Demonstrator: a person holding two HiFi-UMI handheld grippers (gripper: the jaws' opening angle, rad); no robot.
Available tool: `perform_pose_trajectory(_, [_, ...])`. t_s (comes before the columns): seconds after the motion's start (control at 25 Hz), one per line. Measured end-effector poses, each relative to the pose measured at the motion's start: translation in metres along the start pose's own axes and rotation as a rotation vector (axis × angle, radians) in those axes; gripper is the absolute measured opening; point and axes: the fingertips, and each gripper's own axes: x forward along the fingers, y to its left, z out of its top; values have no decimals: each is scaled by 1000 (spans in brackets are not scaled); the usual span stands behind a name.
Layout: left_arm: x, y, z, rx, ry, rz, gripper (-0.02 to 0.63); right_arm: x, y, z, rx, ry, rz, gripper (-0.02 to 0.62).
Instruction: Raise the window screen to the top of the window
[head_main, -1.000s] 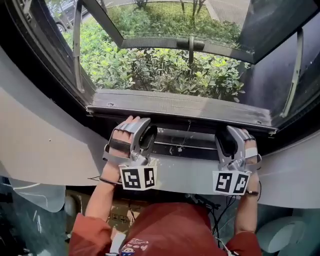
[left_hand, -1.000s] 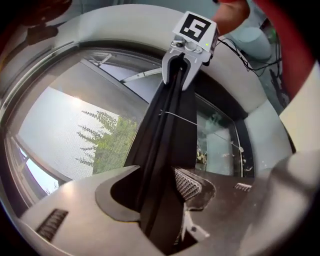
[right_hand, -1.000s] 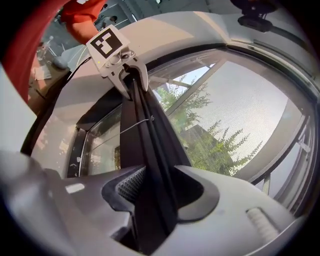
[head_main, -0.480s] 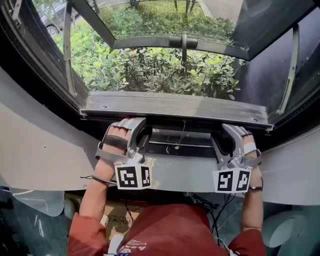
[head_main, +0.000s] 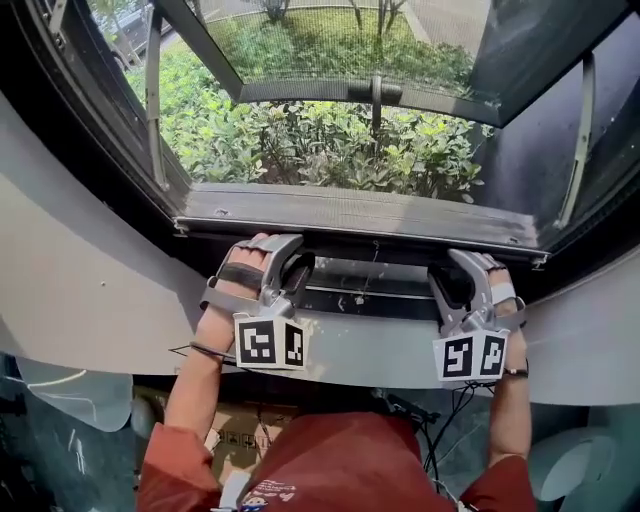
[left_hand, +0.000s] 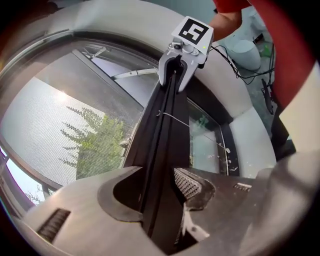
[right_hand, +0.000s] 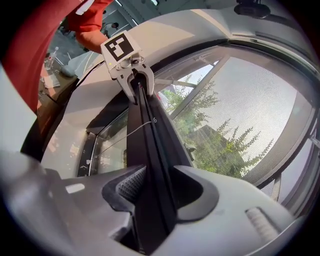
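Note:
The window screen's dark bottom bar (head_main: 360, 238) runs level just above the sill, with grey mesh (head_main: 350, 208) rising from it. My left gripper (head_main: 285, 255) is shut on the bar's left part. In the left gripper view the bar (left_hand: 162, 125) fills the gap in that gripper (left_hand: 160, 175); its jaws have just been closing a little on it. My right gripper (head_main: 462, 265) is shut on the bar's right part. In the right gripper view the bar (right_hand: 150, 135) passes between that gripper's (right_hand: 159, 172) pads. Mesh (right_hand: 260, 110) shows beside it.
A thin pull cord (head_main: 370, 268) hangs from the bar's middle. Beyond the mesh an outer window frame (head_main: 370, 92) stands open over green bushes (head_main: 320, 140). Metal stays (head_main: 155, 100) flank the opening. The white sill (head_main: 380, 345) curves below my hands.

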Motion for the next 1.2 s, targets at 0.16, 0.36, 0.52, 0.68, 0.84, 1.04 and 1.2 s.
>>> perform_pose_trajectory(0.16, [-6,7,3,24,-5,10,170,-6,-9,6,1,-13,-5,158])
perform_pose_trajectory(0.36, [-11,18,6,36,-16,29,169,-9,-23,12,-14,-20,-47,139])
perform_pose_trajectory(0.52, [-16,41,11,47,-46,114,115,-13,-44,19,-41,-39,-134,72])
perform_pose_trajectory(0.68, [-23,68,20,58,-74,216,67,-20,-64,28,-71,-49,-187,71])
perform_pose_trajectory(0.84, [-28,96,27,81,-69,278,66,-22,-91,40,-105,-63,-246,71])
perform_pose_trajectory(1.04, [-33,118,33,141,-48,331,66,-25,-114,50,-136,-71,-267,71])
perform_pose_trajectory(1.2, [-41,134,39,183,-27,398,60,-31,-129,58,-180,-66,-342,57])
